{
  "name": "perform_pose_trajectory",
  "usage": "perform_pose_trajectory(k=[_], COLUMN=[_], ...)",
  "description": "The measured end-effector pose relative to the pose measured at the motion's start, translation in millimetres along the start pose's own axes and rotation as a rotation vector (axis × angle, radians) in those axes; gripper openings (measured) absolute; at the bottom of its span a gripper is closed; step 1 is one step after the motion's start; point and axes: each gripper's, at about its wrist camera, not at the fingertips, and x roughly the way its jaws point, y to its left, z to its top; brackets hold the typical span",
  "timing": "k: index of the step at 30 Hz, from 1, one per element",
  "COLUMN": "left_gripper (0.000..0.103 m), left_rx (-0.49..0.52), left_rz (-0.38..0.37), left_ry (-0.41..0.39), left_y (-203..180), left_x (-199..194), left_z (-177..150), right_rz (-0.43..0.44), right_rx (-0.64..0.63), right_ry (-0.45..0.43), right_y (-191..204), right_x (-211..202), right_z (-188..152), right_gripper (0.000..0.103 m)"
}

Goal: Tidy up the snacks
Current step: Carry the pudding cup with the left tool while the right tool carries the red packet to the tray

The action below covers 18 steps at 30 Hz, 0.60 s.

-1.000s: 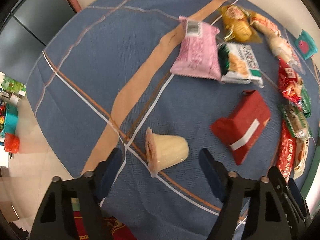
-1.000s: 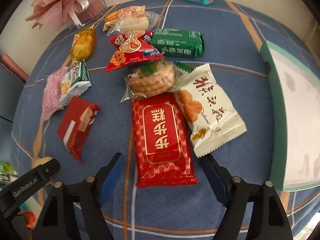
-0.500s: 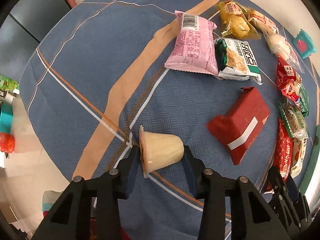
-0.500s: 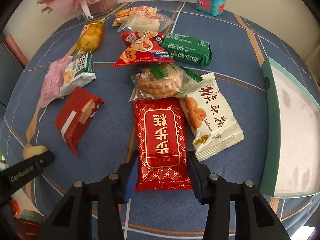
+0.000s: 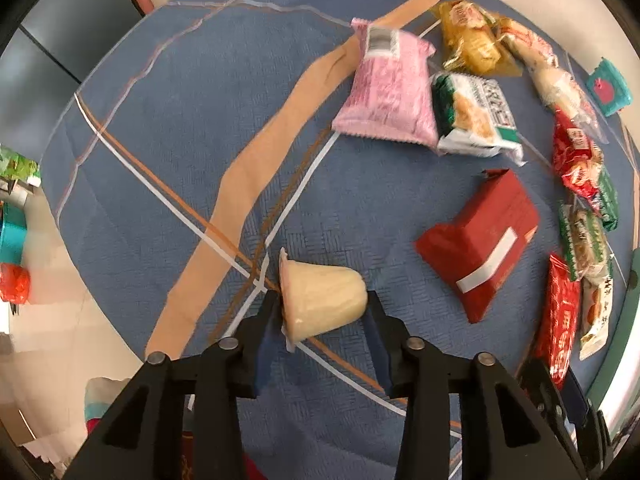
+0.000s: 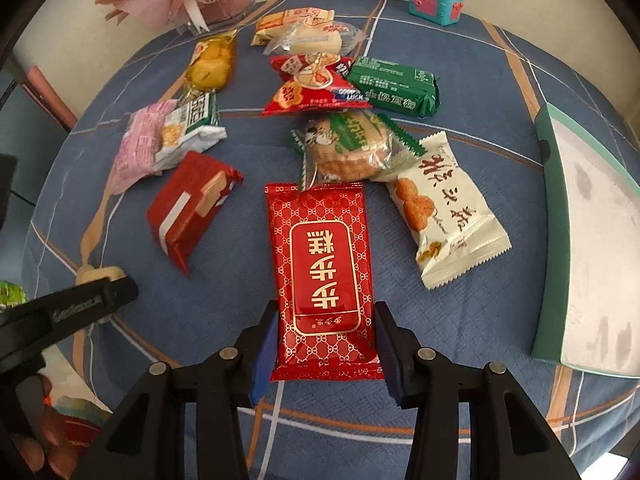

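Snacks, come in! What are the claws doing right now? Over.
Left claw clamped on jelly cup, jaws easing open slightly. Right claw shut on red packet. Nothing blocking either.

Left wrist view: the fisheye camera sits just behind the left gripper [image 5: 322, 322] and looks almost straight down, close over the blue tablecloth [image 5: 168, 120], with floor visible past the cloth's left edge. Right wrist view: the camera sits just behind the right gripper [image 6: 326, 334] and looks steeply down and forward across the tablecloth [image 6: 460, 120] toward the wall at the far side. Both views share the middle of the table, including the pink packet [image 5: 386, 90] [image 6: 138, 152] and the folded red packet [image 5: 486, 236] [image 6: 192, 204], and the right view also catches the left gripper [image 6: 94, 284] at its left edge.
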Motion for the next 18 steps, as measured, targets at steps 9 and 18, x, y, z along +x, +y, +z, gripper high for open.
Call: perform_pose_trajectory(k=[9, 18], left_gripper=[0.044, 0.04], left_rx=[-0.063, -0.109], left_rz=[0.051, 0.126], left_ry=[-0.027, -0.058], left_y=[18, 33], left_x=[-1, -3], left_z=[8, 16], right_rz=[-0.003, 0.031], right_rx=[0.011, 0.039], right_ry=[0.007, 0.013], right_y=[0, -21], right_x=[-5, -8], right_z=[-15, 0], right_gripper=[0.048, 0.048])
